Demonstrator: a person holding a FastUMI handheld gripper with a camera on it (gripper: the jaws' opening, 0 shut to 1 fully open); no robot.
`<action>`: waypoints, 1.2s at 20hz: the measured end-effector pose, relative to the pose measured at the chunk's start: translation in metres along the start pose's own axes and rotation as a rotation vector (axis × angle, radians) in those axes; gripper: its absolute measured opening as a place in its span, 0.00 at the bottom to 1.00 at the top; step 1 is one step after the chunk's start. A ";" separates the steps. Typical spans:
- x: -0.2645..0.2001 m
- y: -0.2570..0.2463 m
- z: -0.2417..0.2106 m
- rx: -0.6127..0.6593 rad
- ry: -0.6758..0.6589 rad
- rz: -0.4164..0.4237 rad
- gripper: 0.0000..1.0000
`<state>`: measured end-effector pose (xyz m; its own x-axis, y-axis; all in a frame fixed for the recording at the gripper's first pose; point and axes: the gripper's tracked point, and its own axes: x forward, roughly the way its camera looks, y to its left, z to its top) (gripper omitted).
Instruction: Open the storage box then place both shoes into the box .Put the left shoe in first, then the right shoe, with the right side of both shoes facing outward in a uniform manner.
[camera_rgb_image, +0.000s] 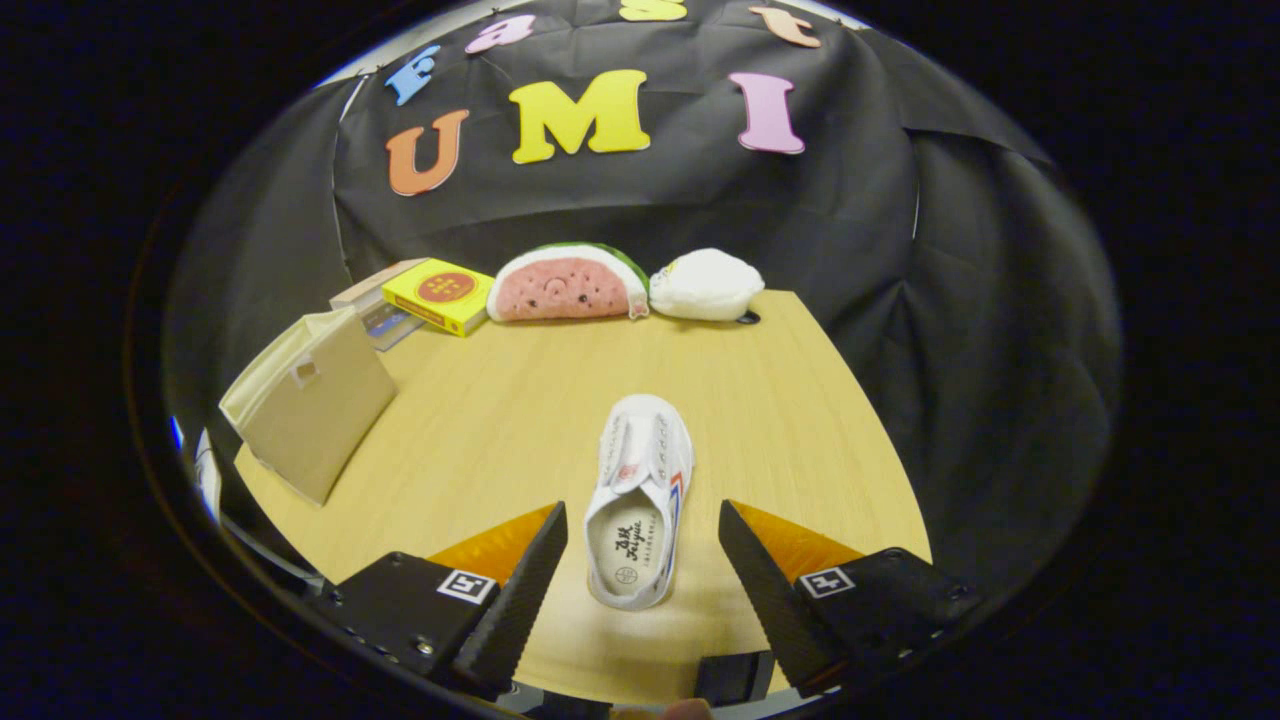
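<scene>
A white canvas shoe (640, 498) with a red and blue stripe on its side lies upright on the wooden table (780, 420), toe pointing away from me. Its heel end sits between my fingertips, which stand apart on either side without touching it. My gripper (643, 520) is open. The beige storage box (312, 400) stands at the table's left edge, beyond and left of my fingers, its opening turned up and to the left; I cannot see what is inside it.
At the back of the table lie a yellow box (440, 294) on a flat book (378, 312), a watermelon-slice plush (568, 283) and a white plush (706, 284). Bare tabletop stretches between the shoe and these.
</scene>
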<state>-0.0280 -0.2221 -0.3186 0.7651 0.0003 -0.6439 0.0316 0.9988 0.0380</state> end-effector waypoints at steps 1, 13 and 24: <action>0.011 -0.006 -0.007 -0.012 0.018 -0.005 0.94; 0.084 -0.009 -0.002 0.074 0.119 0.020 0.63; 0.087 -0.020 -0.001 0.210 0.216 -0.069 0.00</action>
<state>0.0376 -0.2420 -0.3766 0.6030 -0.0338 -0.7970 0.2279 0.9647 0.1316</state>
